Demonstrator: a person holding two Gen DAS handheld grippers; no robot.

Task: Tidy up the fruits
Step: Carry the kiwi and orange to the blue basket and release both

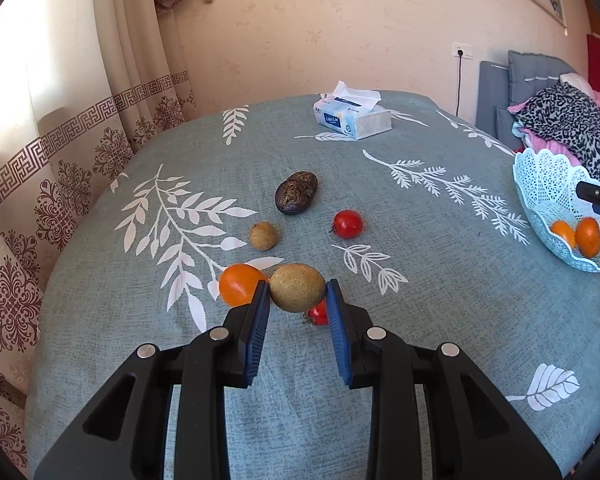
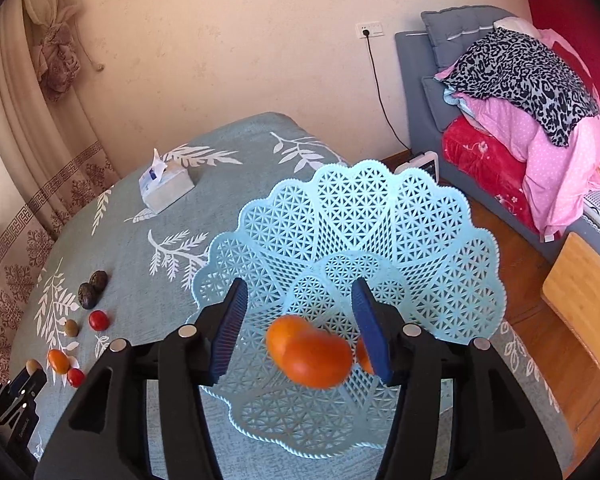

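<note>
Oranges (image 2: 308,354) in basket (image 2: 400,216) under right gripper (image 2: 298,332), jaws apart, empty. Left gripper (image 1: 298,298) clamps kiwi (image 1: 297,287); six fruits left.

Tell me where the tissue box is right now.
The tissue box sits at the table's far edge in the left wrist view, beyond the dark fruit; in the right wrist view it lies left of the basket.
</note>
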